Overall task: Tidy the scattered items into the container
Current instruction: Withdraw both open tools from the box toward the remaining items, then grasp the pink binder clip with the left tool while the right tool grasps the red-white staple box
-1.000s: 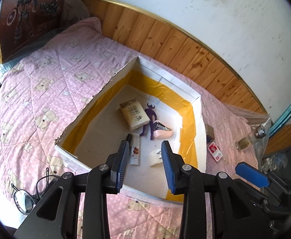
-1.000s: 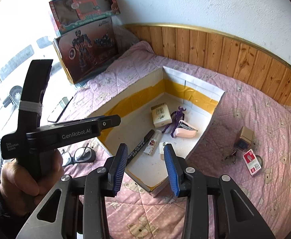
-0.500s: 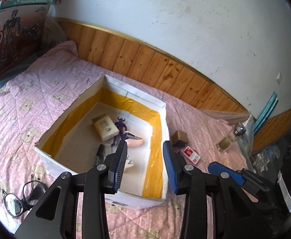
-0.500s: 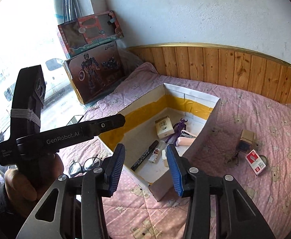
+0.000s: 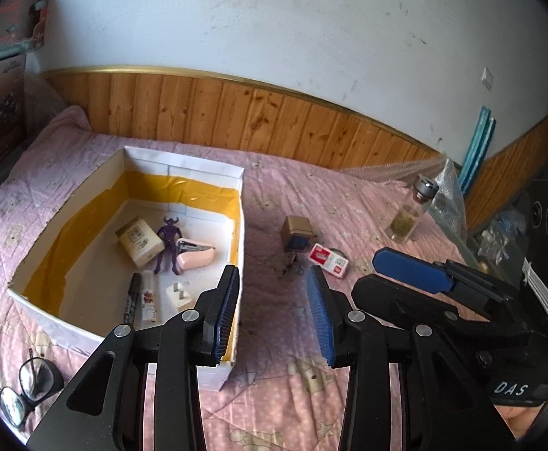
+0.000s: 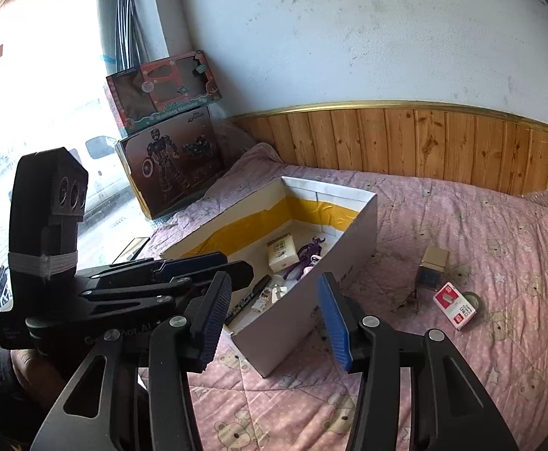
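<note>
A white cardboard box [image 5: 183, 167] with yellow tape inside lies on the pink bedspread; it also shows in the right wrist view [image 6: 364, 221]. It holds a cream box, a purple figure [image 5: 168, 240], a pink stapler, a black marker and small items. Outside, to its right, lie a tan cube box [image 5: 296, 231], a red-and-white small box [image 5: 328, 259] and a dark tangle [image 5: 290, 267]. My left gripper [image 5: 274, 315] is open and empty above the box's right front corner. My right gripper [image 6: 275, 319] is open and empty, near the box's front.
Black glasses [image 5: 26, 387] lie on the bedspread at front left. A glass bottle [image 5: 411, 210] stands at the right. Toy boxes [image 6: 168, 127] stand against the wall at the bed's left end. Wood panelling lines the far edge.
Both grippers have pulled back and swung right, away from over the box. The items outside the box now sit nearer the middle of the views. Both stay open.
</note>
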Motion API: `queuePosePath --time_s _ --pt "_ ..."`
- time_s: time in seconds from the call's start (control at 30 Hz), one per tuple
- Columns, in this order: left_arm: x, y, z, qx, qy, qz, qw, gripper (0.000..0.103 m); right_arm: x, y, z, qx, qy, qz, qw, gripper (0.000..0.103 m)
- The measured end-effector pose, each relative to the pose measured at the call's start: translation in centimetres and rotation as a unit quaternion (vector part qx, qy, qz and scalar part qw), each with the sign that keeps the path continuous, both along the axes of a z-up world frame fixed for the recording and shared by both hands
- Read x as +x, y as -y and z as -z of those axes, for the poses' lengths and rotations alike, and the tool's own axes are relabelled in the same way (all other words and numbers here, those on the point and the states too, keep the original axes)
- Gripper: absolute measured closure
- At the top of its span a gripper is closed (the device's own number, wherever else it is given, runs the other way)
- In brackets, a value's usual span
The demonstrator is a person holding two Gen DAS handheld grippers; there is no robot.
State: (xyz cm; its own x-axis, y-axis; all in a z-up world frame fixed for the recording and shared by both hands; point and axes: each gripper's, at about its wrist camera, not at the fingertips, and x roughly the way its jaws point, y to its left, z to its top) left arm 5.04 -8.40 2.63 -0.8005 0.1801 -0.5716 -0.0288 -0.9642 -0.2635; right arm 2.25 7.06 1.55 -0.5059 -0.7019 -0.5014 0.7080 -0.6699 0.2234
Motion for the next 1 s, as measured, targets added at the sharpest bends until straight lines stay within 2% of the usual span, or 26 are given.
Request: queuePosePath --time_s 0.33,0.63,0.83,1.0 --pt "-2.1 -3.6 2.1 0.002 0.036 0.04 0.9985 0.063 -4.1 -5.7 3.1 -0.015 0.058 0.07 0.996 0.053" --pt "-5.3 -6.6 5.3 0.0 0.084 0.066 0.9943 0.062 -8.1 -8.6 6.1 -0.001 0.088 0.114 0.99 0.053" --pt "-8.1 -7.6 7.6 0.0 0.116 0.06 0.9915 0.062 -10.5 -9.2 8.0 0.023 0.101 0.122 0.987 0.052" --pt "-10.9 -7.4 9.7 0.008 0.138 0.04 0.9896 0.062 -12.6 -9.2 9.5 0.044 0.112 0.124 0.985 0.043"
